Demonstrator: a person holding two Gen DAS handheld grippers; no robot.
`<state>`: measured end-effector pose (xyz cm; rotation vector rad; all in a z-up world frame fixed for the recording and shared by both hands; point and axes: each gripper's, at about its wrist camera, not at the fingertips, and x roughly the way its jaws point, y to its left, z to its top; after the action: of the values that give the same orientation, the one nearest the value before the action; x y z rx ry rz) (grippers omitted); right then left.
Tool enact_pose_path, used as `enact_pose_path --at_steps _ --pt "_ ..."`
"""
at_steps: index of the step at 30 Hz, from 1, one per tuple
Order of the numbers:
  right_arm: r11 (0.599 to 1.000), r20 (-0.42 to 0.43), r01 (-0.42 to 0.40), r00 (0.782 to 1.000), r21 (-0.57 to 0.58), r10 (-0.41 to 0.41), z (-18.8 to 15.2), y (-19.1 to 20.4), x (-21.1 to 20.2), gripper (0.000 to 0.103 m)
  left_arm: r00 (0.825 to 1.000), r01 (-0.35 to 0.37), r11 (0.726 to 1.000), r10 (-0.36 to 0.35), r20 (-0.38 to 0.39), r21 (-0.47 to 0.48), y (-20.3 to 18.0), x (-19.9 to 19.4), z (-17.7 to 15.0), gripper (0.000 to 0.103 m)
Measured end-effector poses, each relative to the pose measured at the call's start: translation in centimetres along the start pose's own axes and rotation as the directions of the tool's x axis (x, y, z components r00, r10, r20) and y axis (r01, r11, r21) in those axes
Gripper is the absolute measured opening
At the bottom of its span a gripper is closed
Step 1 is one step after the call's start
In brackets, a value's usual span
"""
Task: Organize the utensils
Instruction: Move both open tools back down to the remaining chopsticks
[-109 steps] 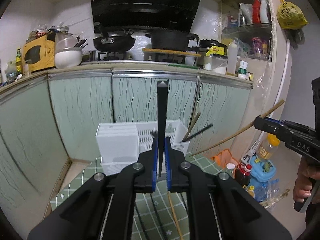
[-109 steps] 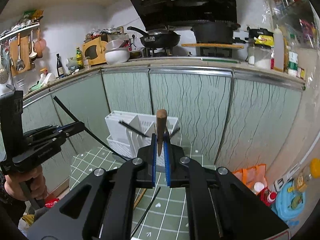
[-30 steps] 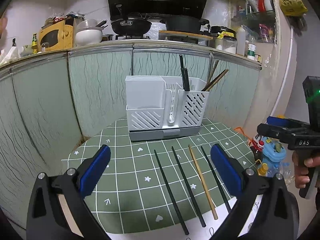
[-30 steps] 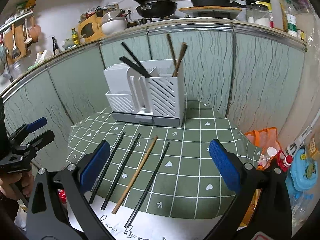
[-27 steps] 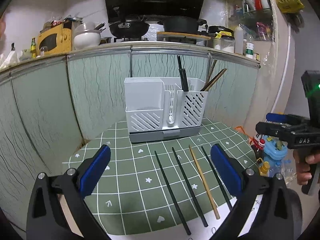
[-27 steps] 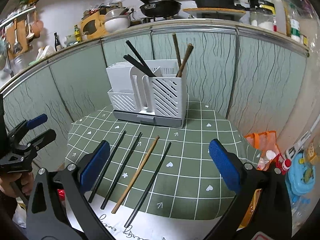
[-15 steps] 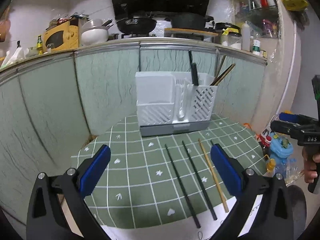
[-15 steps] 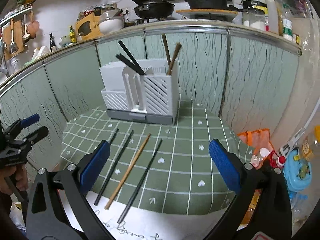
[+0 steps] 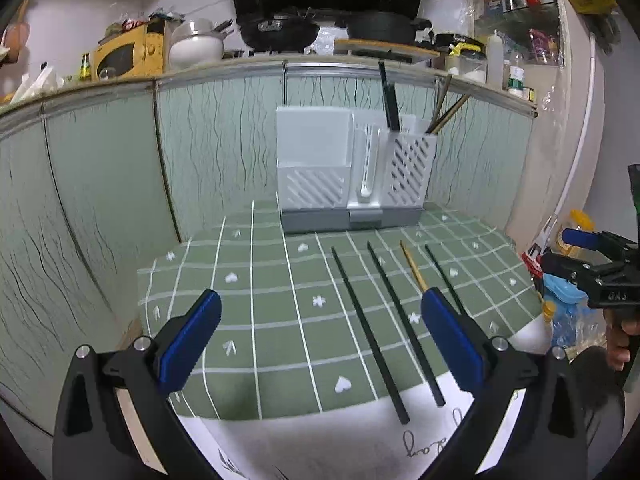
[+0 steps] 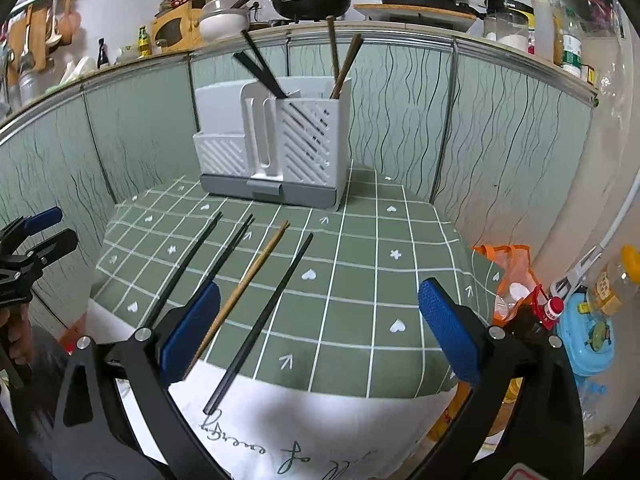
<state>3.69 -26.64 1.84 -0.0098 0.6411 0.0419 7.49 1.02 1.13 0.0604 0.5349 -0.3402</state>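
Chopsticks (image 10: 260, 316) — four on table, near ends cut off | left gripper (image 9: 320, 340) wide, empty | right gripper (image 10: 320, 332) wide, empty

My left claw (image 9: 320, 336) and right claw (image 10: 320, 332) look like matt black plastic with rough, textured blue pads (image 10: 446, 330). I see a soft matt green cloth (image 10: 360, 280) over the counter. The organizer (image 10: 280, 140) is smooth white plastic. One chopstick (image 10: 248, 280) looks wooden, three chopsticks (image 10: 264, 316) smooth black.
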Motion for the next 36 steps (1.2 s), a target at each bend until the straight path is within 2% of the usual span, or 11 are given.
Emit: enact_pose_path --at_steps 4,10,14,20,25,33,36 --pt "0.999 -0.034 -0.019 0.999 -0.047 0.018 -1.7 1.3 0.8 0.095 0.999 -0.006 1.000 0.006 -0.039 0.001 -0.4 1.1 -1.6 0.097" --pt "0.998 -0.084 -0.061 0.995 -0.035 0.058 -3.4 2.2 1.9 0.095 0.997 -0.024 1.000 0.024 -0.069 0.012 -1.2 2.3 -3.7 0.097" --pt "0.998 -0.105 -0.058 0.993 -0.040 0.054 -4.2 2.7 2.6 0.094 0.996 -0.036 0.999 0.037 -0.083 0.018 -1.6 3.1 -4.6 0.097" --pt "0.997 -0.139 -0.063 0.989 -0.045 0.056 -4.4 3.2 4.1 0.084 0.995 -0.033 0.999 0.035 -0.091 0.016 -2.0 4.1 -4.6 0.097" --pt "0.996 -0.175 -0.080 0.982 -0.050 0.070 -4.3 3.9 5.4 0.069 0.996 -0.014 1.000 0.016 -0.084 0.024 -2.5 4.8 -3.9 0.097" --pt "0.994 -0.205 -0.067 0.978 -0.088 0.047 -3.8 5.1 6.5 0.057 0.998 -0.001 1.000 0.002 -0.068 0.015 -2.4 5.3 -2.7 0.093" --pt "0.995 -0.204 -0.055 0.978 -0.085 0.036 -3.7 5.0 6.7 0.052 0.998 0.003 1.000 -0.001 -0.067 0.025 -2.6 5.3 -2.6 0.089"
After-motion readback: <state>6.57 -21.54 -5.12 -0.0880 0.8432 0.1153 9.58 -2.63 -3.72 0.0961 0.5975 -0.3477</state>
